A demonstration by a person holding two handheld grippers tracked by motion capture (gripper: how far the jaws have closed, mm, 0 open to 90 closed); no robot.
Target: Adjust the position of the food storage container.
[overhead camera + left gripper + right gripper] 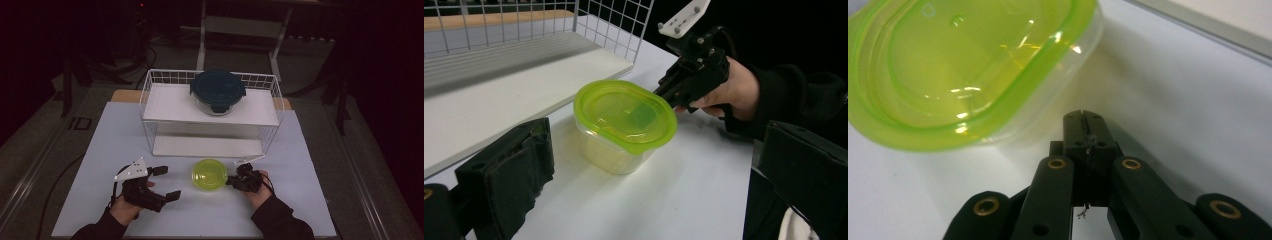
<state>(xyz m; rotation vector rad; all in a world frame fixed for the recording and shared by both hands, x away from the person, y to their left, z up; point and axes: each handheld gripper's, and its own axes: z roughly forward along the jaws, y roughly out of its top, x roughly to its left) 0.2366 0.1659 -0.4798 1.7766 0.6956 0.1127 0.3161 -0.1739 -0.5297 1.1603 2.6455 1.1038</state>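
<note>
Hands at the bottom of the high view work two black tools around a small clear tub with a lime-green lid [210, 175], which sits on the white table [300, 200] at lower centre, just in front of a white wire rack [150, 100]. Right gripper [232, 180], its jaws pressed together on nothing, points at the tub's right edge from just beside it; left gripper [167, 183] rests at lower left with jaws spread wide, apart from the tub. Upper centre, a glass bowl with a dark blue lid [217, 90] stands on the rack's top shelf.
</note>
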